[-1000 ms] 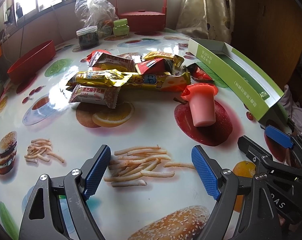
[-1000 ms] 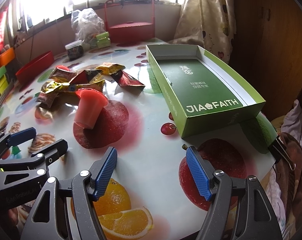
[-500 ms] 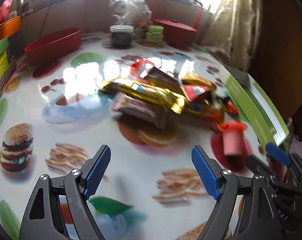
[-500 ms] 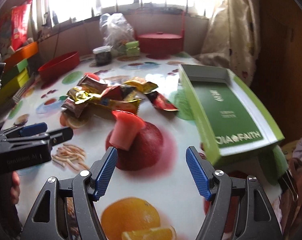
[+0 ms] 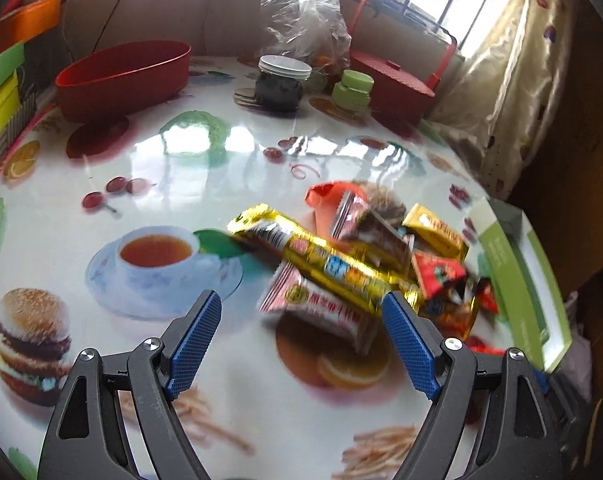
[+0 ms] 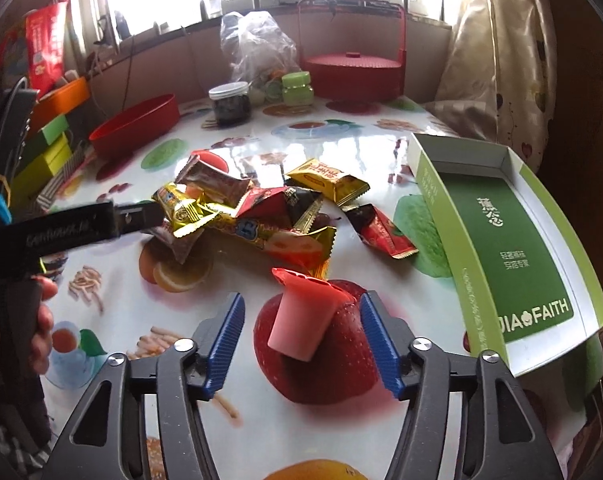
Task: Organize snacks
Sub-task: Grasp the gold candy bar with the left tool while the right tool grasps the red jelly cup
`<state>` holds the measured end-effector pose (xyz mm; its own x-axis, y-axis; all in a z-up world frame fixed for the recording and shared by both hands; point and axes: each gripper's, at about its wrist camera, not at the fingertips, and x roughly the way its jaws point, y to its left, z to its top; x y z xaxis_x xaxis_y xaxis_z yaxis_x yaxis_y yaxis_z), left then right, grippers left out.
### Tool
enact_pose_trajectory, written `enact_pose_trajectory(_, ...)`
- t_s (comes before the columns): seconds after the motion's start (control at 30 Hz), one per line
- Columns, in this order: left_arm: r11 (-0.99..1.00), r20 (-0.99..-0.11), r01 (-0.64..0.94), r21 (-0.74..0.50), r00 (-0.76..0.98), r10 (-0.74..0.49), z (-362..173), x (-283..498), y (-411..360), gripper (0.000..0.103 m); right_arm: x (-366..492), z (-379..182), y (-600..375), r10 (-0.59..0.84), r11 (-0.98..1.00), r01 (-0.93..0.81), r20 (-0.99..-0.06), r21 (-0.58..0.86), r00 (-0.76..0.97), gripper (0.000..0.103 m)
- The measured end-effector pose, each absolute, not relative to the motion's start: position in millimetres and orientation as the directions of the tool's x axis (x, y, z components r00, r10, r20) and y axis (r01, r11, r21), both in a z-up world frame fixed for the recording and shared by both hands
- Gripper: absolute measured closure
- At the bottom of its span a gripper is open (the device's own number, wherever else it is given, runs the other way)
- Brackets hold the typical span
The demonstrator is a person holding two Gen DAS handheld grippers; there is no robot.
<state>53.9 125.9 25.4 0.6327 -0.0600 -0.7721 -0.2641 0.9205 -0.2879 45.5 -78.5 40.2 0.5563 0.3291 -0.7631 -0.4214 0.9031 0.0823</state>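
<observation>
A pile of wrapped snacks lies mid-table; it also shows in the left wrist view. A long gold bar lies across a red-and-white packet. My left gripper is open, just short of that packet. A pink jelly cup with a red lid lies tipped on the table, between the open fingers of my right gripper, which do not touch it. The left gripper also shows in the right wrist view, at the pile's left side. An open green box sits to the right.
At the back stand a red oval bowl, a dark jar with a white lid, a small green jar, a plastic bag and a red lidded basket. Coloured boxes line the left edge.
Both grippers have moved forward toward the snacks. The left swung left and closed in on the pile; the right came up around the jelly cup. Both stayed open.
</observation>
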Motion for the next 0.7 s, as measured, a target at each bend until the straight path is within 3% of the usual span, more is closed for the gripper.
enact_pose_trajectory(0.17,0.916,-0.786,-0.281,-0.285,0.616,-0.056,23,67,127,0.021,53,33,-78,0.299,0.912,-0.404,-0.789,0.071,0.536,0.060)
enact_pose_trajectory(0.37,0.916,-0.790,-0.287,-0.280,0.611,-0.050,18,74,122,0.026,56,31,-79,0.303,0.911,-0.406,-0.787,0.074,0.537,0.062)
enact_pose_trajectory(0.7,0.958,-0.818,-0.245,-0.147,0.574,0.021,9,76,107,0.026,54,31,-78,0.326,0.901,-0.426,-0.784,0.088,0.528,0.062)
